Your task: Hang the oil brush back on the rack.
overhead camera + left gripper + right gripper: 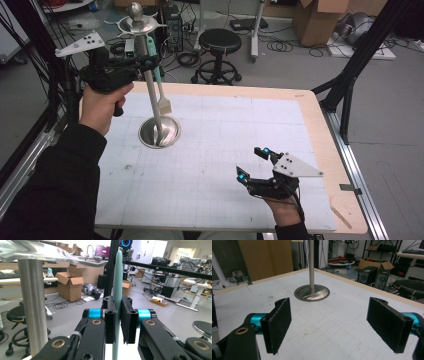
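A steel stand (159, 131) with a round dished base rests on the white gridded table (225, 130), left of centre; its pole rises to a flat top piece with a ball. My left gripper (147, 62) is held high beside the pole, shut on the teal handle of a brush (158, 75) whose pale head hangs down above the base. In the left gripper view the handle (117, 277) stands upright between the pads, with the pole (32, 302) close at the left. My right gripper (253, 163) hovers low at the table's front right, open and holding nothing, facing the stand base (312, 293).
A black stool (220, 42), cables and cardboard boxes (320, 20) stand on the floor behind the table. A black frame leg (350, 75) rises at the right rear corner. A thin wooden stick (342, 216) lies on the table's right border.
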